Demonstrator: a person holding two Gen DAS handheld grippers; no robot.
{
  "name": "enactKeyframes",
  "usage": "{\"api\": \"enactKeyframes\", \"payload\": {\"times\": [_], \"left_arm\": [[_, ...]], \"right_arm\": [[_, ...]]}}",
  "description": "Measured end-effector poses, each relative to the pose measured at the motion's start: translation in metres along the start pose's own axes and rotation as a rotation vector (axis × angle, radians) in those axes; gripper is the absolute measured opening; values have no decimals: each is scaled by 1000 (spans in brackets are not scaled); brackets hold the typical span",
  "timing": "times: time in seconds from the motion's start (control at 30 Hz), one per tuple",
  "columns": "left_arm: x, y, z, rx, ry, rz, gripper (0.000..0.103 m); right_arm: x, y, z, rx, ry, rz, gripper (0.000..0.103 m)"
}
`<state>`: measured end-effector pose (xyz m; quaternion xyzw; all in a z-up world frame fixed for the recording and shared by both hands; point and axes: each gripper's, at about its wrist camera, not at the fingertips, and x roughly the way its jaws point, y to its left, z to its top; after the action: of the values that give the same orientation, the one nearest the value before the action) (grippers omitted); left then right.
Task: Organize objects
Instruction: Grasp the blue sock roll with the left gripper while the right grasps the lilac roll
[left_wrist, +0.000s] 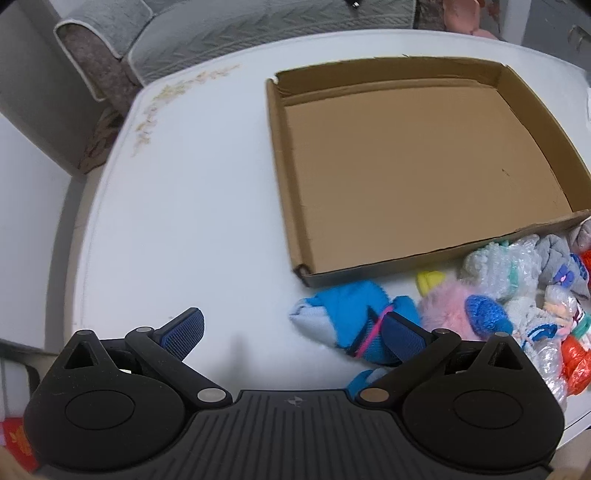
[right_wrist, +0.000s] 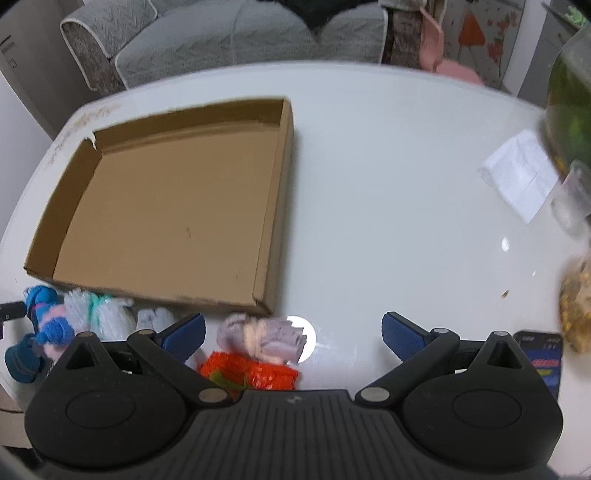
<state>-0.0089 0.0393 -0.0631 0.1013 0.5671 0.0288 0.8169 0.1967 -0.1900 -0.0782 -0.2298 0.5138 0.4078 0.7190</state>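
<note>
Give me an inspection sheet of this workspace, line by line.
Surface: white table, glossy.
Job's things: cardboard tray empty; pile of socks on the table along its near wall, blue sock at the pile's left end.
Clutter: folded paper, snack bag, green bottle.
Grippers: left gripper open; right gripper open; both empty.
Cables: nothing seen.
Surroundings: grey sofa behind.

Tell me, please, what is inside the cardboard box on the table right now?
Nothing: the cardboard box shows only its bare brown floor in both views. The socks lie outside, in front of its near wall. That wall hides a thin strip of floor behind it.
</note>
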Motion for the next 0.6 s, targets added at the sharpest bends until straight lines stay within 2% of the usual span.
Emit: {"api": "enactKeyframes", "payload": {"times": [0.17,0.23,0.3,0.37,0.5,0.53,0.6], "left_arm": [[13,-3,3,-26,-20,-43,103],[17,-1,6,-41,-27,-57,103],[20,-1,7,-48,-38,-61,103],[24,0,7,-60,-38,-74,103],[32,3,8,-91,-15,-116,102],[34,3,8,-95,-8,-122,101],[37,4,7,-124,18,-155,92]], "right_arm": [[30,17,0,-50,53,-21,100],[43,25,1,-69,80,-24,95],[51,32,1,-82,84,-34,94],[57,37,1,-88,91,-34,84],[58,38,0,-81,80,-23,76],[57,37,0,-72,73,-22,70],[56,36,1,-61,66,-19,61]]}}
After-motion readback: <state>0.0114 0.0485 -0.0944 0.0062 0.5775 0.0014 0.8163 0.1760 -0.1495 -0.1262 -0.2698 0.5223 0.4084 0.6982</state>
